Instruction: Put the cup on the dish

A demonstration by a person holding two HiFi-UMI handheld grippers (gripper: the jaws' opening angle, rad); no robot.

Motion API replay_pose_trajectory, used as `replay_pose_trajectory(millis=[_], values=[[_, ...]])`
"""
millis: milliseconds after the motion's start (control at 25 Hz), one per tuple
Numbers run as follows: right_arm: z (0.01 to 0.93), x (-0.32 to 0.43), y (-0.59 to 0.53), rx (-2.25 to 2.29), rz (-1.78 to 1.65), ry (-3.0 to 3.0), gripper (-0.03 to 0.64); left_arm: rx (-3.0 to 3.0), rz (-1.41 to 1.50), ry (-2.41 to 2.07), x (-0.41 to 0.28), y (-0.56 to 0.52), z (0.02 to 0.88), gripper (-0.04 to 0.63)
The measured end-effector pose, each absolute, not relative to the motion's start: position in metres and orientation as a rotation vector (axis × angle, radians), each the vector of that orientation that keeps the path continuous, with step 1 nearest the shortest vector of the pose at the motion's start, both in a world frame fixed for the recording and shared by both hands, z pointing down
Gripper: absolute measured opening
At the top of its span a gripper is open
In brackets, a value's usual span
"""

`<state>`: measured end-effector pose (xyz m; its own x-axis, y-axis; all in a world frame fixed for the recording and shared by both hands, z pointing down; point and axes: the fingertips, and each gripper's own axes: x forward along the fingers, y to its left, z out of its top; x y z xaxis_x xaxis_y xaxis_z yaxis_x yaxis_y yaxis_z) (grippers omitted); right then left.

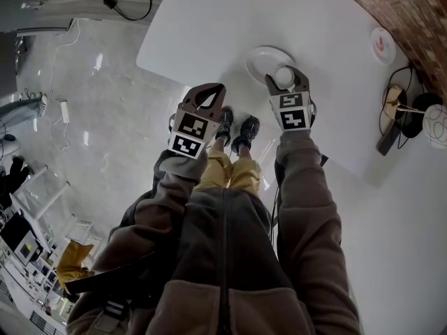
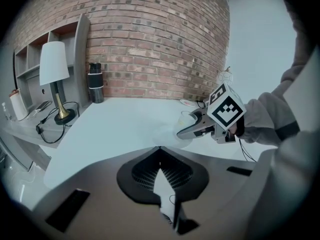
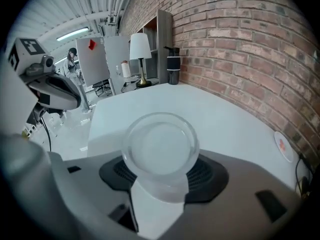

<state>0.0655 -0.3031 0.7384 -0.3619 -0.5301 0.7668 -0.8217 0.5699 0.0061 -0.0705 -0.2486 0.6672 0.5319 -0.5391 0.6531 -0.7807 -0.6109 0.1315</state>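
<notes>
Cup (image 3: 160, 144), clear glass, pinched between the spread jaws of the right gripper (image 1: 285, 77), its round mouth facing back along them. Held at the near side of the pale dish (image 1: 262, 56), close to the near edge of the white table (image 1: 209, 19); cannot tell whether touching the dish. Right forearm (image 1: 302, 180) in a grey-brown sleeve, stretched straight forward over the table edge. Left gripper (image 2: 160, 148) with jaws pressed together on nothing, hanging off the table over the floor beside the shoes (image 1: 237, 131), left arm bent and kept close in.
</notes>
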Motion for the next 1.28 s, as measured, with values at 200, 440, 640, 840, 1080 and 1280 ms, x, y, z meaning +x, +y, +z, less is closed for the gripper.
replay_pose_trajectory(millis=[200,440,640,840,1080,1280], values=[[0.752,0.061,-0.311,1.065,0.493,-2.046,0.258,2.338,0.813,-1.087,-0.079,-0.246,0.676,0.006],[0.761,0.060,-0.315,1.052,0.495,-2.029,0.258,2.319,0.821,-1.089,-0.084,-0.243,0.683,0.006],[0.768,0.061,-0.315,1.035,0.500,-2.017,0.258,2.307,0.823,-1.097,-0.090,-0.237,0.686,0.006],[0.770,0.061,-0.315,1.044,0.523,-2.028,0.258,2.289,0.826,-1.110,-0.098,-0.229,0.688,0.006],[0.773,0.064,-0.320,1.060,0.552,-2.083,0.288,2.285,0.827,-1.138,-0.099,-0.225,0.687,0.006],[0.729,0.069,-0.310,1.111,0.520,-2.192,0.382,2.311,0.777,-1.215,-0.104,-0.231,0.657,0.006]])
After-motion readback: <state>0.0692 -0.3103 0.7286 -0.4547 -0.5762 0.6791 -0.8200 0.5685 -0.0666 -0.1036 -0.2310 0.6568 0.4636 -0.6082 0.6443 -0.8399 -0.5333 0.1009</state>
